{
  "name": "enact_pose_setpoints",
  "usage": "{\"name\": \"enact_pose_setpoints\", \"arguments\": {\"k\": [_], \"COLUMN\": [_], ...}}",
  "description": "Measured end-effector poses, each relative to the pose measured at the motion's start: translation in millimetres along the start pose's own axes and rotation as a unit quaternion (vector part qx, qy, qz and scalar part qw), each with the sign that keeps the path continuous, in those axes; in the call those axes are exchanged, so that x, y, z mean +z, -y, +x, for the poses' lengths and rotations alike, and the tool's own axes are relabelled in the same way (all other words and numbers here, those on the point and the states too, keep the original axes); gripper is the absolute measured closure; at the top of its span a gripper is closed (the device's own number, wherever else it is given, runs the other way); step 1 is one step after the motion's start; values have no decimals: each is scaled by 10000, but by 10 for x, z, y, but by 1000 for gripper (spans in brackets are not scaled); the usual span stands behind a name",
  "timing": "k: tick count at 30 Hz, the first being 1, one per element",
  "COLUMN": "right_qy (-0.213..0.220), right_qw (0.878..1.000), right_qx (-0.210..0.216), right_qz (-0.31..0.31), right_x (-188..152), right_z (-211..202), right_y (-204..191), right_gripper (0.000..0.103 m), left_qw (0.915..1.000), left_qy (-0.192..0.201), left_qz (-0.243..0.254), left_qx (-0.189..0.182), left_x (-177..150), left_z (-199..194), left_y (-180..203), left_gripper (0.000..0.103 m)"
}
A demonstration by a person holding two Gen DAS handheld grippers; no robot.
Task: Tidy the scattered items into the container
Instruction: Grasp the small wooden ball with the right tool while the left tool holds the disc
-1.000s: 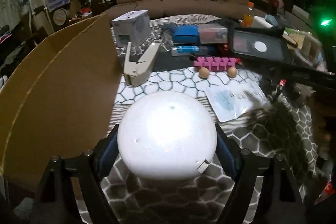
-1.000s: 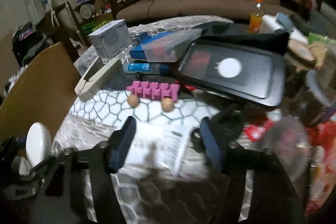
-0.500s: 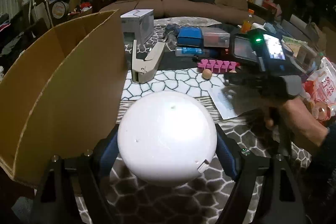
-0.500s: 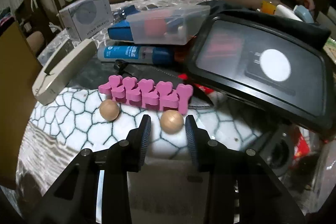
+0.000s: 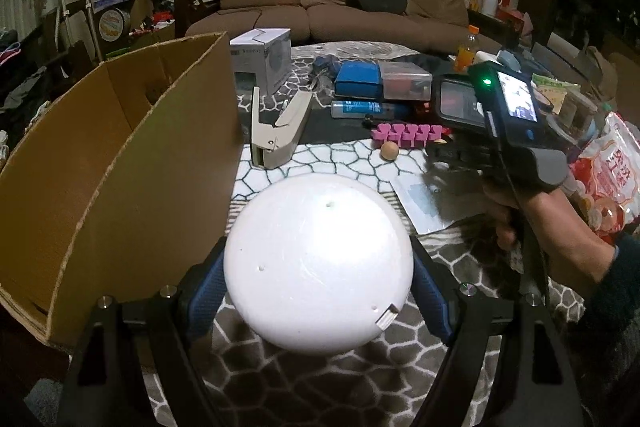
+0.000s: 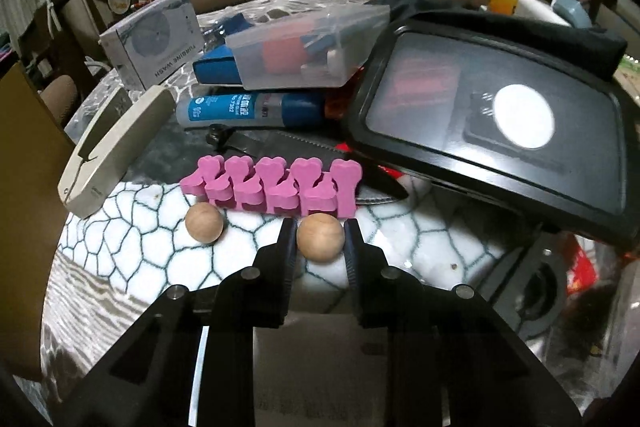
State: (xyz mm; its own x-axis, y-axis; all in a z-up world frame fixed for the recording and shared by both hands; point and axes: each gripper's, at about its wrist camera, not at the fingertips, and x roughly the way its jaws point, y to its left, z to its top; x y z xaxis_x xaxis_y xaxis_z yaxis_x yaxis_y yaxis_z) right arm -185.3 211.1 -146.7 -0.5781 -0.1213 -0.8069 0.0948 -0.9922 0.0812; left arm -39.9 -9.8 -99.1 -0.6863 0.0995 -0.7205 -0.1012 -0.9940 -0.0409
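Between the blue pads of our left hand-held gripper [image 5: 318,291] sits a large white foam ball [image 5: 318,263], clamped on both sides and held above the patterned cloth of the bench [image 5: 340,163]. Just to its left stands the open cardboard box [image 5: 120,163], at the bench's left edge, its near wall beside the ball.

Further in, our right hand-held gripper [image 6: 320,239] has its fingers [image 6: 286,247] set on either side of a small wooden ball [image 6: 320,238]; they look to touch it on both sides, though we cannot tell how firmly it is gripped. This ball rests on the cloth just in front of a pink foam toe separator [image 6: 276,189]. A second wooden ball [image 6: 204,221] lies to its left, apart from the gripper.

Toward the left edge a beige stapler [image 6: 112,147] lies tilted, near the box wall. Behind the pink separator lie a blue tube [image 6: 256,109], a clear plastic case [image 6: 308,47] on a blue box, and a grey carton [image 6: 154,41]. A black tray [image 6: 500,123] takes up the right side of the bench.
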Motion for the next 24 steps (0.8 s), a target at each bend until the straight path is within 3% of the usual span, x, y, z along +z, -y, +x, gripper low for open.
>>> {"name": "enact_pose_setpoints", "arguments": {"k": [13,24], "right_qy": [291,1010], "right_qw": [9995,9947], "right_qx": [137,-138], "right_qz": [-6,-92], "right_x": [-34,-213], "right_z": [-649,-1478], "right_y": [120,183], "right_gripper": [81,81], "left_qw": [9998,9990], "left_qy": [153,426], "left_qz": [90,136], "left_qx": [-17,-91], "left_x": [123,309], "left_z": [-13,-69], "left_y": [207,433], "left_gripper": [21,21]}}
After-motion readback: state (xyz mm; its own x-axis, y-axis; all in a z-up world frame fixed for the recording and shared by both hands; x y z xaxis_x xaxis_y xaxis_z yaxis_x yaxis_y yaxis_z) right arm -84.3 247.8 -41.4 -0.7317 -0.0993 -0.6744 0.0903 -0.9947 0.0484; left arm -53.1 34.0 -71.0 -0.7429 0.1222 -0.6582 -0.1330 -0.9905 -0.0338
